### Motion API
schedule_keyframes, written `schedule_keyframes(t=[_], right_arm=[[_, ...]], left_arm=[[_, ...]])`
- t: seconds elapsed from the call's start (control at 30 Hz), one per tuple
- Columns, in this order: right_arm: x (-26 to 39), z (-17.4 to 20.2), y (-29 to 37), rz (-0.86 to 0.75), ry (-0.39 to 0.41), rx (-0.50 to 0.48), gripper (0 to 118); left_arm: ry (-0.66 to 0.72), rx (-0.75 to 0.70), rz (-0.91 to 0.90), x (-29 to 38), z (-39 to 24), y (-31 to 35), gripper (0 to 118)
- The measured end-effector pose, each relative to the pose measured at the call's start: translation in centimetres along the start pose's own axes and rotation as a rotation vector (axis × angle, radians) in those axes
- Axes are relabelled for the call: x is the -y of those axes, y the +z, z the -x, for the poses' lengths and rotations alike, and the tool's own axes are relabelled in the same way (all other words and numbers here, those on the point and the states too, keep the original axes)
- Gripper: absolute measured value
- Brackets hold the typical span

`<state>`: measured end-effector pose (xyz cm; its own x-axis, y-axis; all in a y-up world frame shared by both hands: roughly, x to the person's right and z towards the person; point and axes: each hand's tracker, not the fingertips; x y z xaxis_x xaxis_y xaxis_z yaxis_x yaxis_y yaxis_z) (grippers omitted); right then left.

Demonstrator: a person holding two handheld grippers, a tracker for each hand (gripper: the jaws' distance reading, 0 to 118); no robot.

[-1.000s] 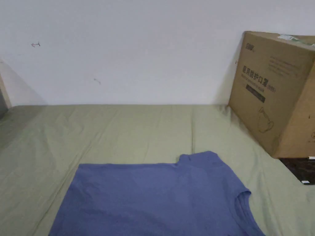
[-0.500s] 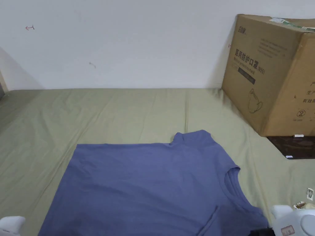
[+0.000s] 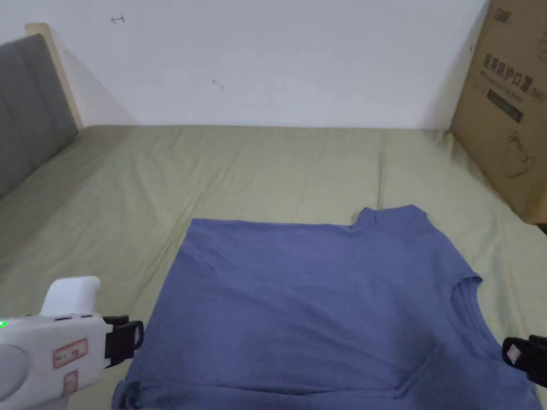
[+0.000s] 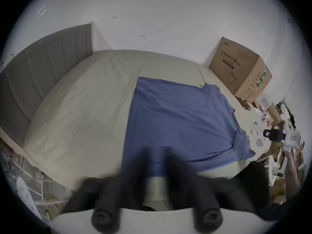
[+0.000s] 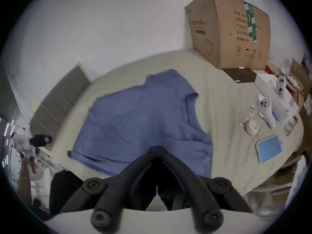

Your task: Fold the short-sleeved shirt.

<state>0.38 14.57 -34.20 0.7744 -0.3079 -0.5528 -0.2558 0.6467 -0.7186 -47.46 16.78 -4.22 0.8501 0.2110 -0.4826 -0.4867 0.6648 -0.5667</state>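
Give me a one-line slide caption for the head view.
Blue short-sleeved shirt spread flat on a green bedsheet, left gripper and right gripper at either side.

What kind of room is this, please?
Most likely a bedroom, partly used for storage. The blue shirt lies on a bed with a green sheet and a grey padded headboard, and a large cardboard box stands against the wall.

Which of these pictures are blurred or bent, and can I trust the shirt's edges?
Head view: sharp, even light, shirt edges crisp on the bed. Left gripper view: fisheye bend, its own fingers smeared by blur, shirt farther off fairly clear. Right gripper view: fisheye too, motion blur softens the shirt's edges; the box stays readable in shape.
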Motion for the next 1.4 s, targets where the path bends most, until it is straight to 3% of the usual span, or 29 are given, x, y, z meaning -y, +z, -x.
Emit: schedule_keyframes(t=[0.03,0.1,0.17,0.27,0.3,0.37,0.4,0.53,0.6,0.63,0.7,0.8,0.87,0.9,0.93,0.97,1.0,1.03,1.07,1.23,1.3,1.37,1.4], right_arm=[[-0.5,0.3,0.5,-0.089,-0.001,-0.021,0],[-1.2,0.7,0.8,-0.097,0.015,-0.085,0],[-0.5,1.1,-0.5,-0.089,0.006,-0.075,0],[-0.3,-0.1,-1.6,-0.049,-0.078,-0.157,0],[-0.3,-0.5,-1.9,-0.036,-0.103,-0.165,0],[-0.3,-1.6,-2.2,-0.024,-0.181,-0.175,0],[0.0,-2.1,-2.0,-0.026,-0.206,-0.177,0],[0.4,-2.7,-1.9,-0.005,-0.213,-0.115,0],[0.6,-2.7,-1.8,0.009,-0.197,-0.100,0],[0.7,-2.7,-1.8,0.022,-0.192,-0.089,0],[0.7,-3.1,-1.8,0.031,-0.188,-0.068,0],[0.8,-3.4,-1.5,0.030,-0.170,-0.066,0],[0.7,-3.6,-1.5,0.036,-0.150,-0.061,0],[0.5,-3.7,-1.7,0.044,-0.144,-0.045,10],[0.4,-3.9,-1.9,0.066,-0.136,-0.005,10],[0.3,-4.1,-2.3,0.090,-0.129,0.039,21],[0.2,-4.3,-3.0,0.137,-0.120,0.093,51],[0.4,-4.6,-3.9,0.197,-0.109,0.121,104],[0.6,-6.0,-5.0,0.231,-0.099,0.130,117],[2.0,-7.7,-8.4,0.358,-0.092,0.172,116],[2.5,-8.3,-9.8,0.435,-0.044,0.195,107],[3.1,-8.0,-10.3,0.478,0.015,0.187,51],[3.2,-7.9,-10.3,0.475,0.052,0.235,36]], left_arm=[[-0.002,-0.027,-0.001,0.1,-0.2,0.0,0],[-0.030,-0.013,0.023,0.1,0.2,-0.7,0],[-0.057,-0.069,0.068,0.2,0.4,-1.6,0],[0.003,-0.101,0.163,0.5,2.3,-4.2,2],[0.025,-0.104,0.177,0.7,3.1,-4.9,12],[0.007,-0.137,0.198,1.4,4.4,-6.5,77],[-0.003,-0.140,0.230,1.7,4.9,-7.3,97],[0.071,-0.071,0.315,3.0,6.9,-10.0,98],[0.059,-0.085,0.319,3.5,7.1,-11.1,91],[0.047,-0.091,0.316,3.8,6.9,-11.2,66],[0.034,-0.063,0.340,4.0,6.4,-11.3,4],[-0.072,-0.067,0.325,4.6,4.7,-10.8,4],[-0.055,-0.065,0.317,4.4,4.7,-10.2,4],[-0.030,-0.078,0.302,4.3,4.3,-9.5,4],[0.002,-0.087,0.282,4.2,4.5,-9.0,4],[0.027,-0.079,0.270,4.1,4.7,-8.6,4],[0.040,-0.075,0.261,3.9,4.8,-8.1,4],[0.038,-0.073,0.257,3.7,4.7,-7.8,4],[0.037,-0.074,0.251,3.6,4.6,-7.4,4],[0.048,-0.073,0.240,3.1,4.3,-6.3,4],[0.060,-0.078,0.241,2.9,4.4,-6.4,4],[0.063,-0.085,0.254,3.1,4.5,-6.5,4],[0.061,-0.086,0.259,3.2,4.4,-6.4,4]])
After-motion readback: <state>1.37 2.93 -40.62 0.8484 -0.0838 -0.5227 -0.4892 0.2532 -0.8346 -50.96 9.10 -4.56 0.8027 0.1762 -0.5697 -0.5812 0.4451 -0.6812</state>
